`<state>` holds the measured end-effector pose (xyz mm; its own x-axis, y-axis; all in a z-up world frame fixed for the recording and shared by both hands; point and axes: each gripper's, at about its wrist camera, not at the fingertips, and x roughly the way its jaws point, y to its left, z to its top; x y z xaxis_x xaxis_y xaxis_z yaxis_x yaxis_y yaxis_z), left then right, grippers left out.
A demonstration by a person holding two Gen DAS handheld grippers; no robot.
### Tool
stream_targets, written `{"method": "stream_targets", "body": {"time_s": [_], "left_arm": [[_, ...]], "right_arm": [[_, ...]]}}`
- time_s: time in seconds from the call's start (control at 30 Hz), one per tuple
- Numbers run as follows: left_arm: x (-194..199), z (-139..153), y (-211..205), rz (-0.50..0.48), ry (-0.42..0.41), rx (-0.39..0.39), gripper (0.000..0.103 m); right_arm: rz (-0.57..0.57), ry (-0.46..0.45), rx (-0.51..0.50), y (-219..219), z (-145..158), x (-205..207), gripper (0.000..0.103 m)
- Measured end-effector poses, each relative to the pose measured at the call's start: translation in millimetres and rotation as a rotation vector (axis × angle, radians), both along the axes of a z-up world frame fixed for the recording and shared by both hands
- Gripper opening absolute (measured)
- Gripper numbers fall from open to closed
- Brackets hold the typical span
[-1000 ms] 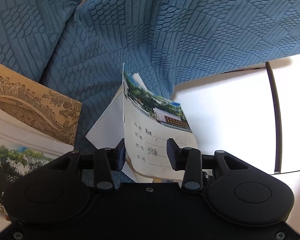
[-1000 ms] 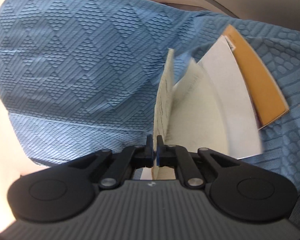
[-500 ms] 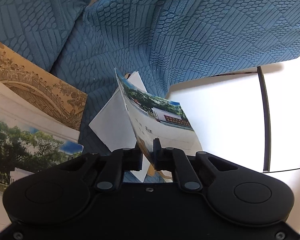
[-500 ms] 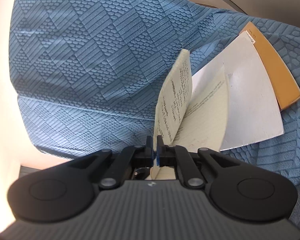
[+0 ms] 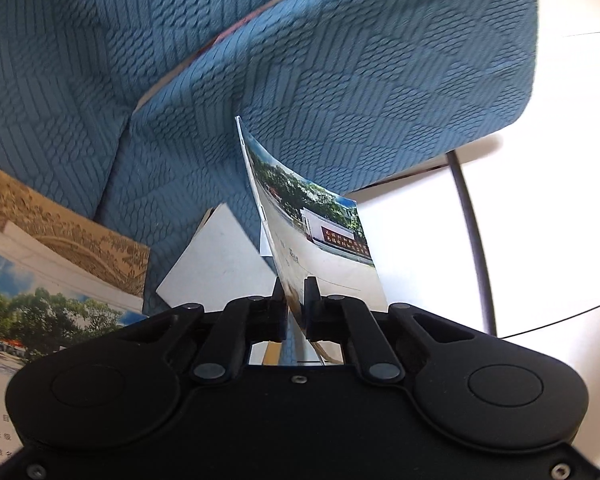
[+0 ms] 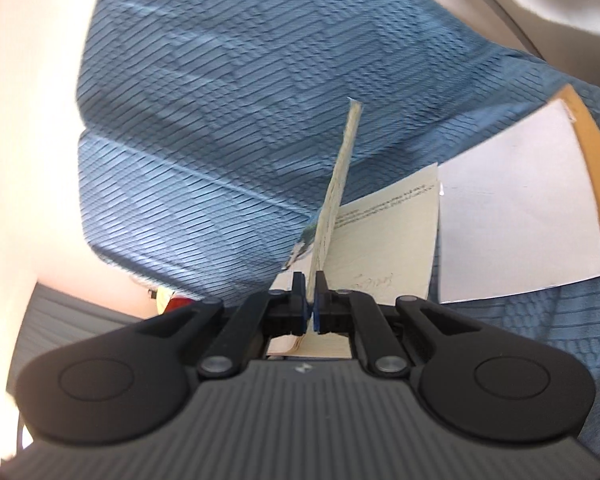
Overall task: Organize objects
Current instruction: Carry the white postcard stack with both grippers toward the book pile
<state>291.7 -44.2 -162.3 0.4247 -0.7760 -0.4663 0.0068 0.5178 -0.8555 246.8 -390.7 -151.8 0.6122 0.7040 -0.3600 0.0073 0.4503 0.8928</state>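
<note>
Left wrist view. The left gripper (image 5: 296, 294) has its jaws nearly together, pinching the lower edge of a thin exercise booklet with a photo cover of trees and a white building (image 5: 320, 240). The booklet stands on edge and rises toward 12 o'clock, its cover bowed toward 2 o'clock. A blank white sheet of paper (image 5: 216, 264) lies flat at 10 o'clock from the jaws, on the blue textured quilted fabric (image 5: 340, 80). At 9 o'clock lies a tan booklet with an engraved bridge drawing (image 5: 72, 236); a second photo-cover booklet with trees and sky (image 5: 40, 312) partly overlaps it. At 3 o'clock is a white glossy surface (image 5: 420, 240) crossed by a dark curved bar (image 5: 474, 240).

Right wrist view. The right gripper (image 6: 310, 294) has its jaws clamped, blue pads pressing either side of the same booklet's pages, seen edge-on (image 6: 338, 192) and rising toward 12 o'clock. A cream handwritten page (image 6: 388, 248) falls open toward 2 o'clock. Beyond it at 2 o'clock lies the white sheet (image 6: 516, 220), resting over an orange-brown cover (image 6: 596, 168) on the blue fabric (image 6: 220, 120). The frame is motion-blurred.
</note>
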Motion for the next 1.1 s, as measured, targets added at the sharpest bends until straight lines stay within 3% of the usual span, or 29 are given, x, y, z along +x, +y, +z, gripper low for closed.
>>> {"method": "stream_targets", "body": {"time_s": [0.17,0.33,0.7,0.93,1.1], "left_arm": [[-16.2,25.8,26.6,0.027,-0.046,-0.003,0.006],[-38.2,31.0,54.2,0.053,-0.051,0.009,0.006],[-86.8,-12.8,98.8,0.092,0.052,0.052,0.006],[-103.9,-37.7,104.0,0.08,0.092,0.163,0.006],[-113.5,-54.4,110.3,0.089,0.14,0.162,0.006]], "right_arm": [[0.033,-0.039,-0.008,17.7,16.9,-12.3,0.006],[0.07,-0.05,-0.031,35.5,19.5,-29.9,0.006],[0.154,0.006,-0.139,72.2,-15.5,-73.4,0.006],[0.192,0.049,-0.229,91.1,-46.1,-92.7,0.006],[0.208,0.052,-0.256,95.0,-54.2,-101.1,0.006]]}}
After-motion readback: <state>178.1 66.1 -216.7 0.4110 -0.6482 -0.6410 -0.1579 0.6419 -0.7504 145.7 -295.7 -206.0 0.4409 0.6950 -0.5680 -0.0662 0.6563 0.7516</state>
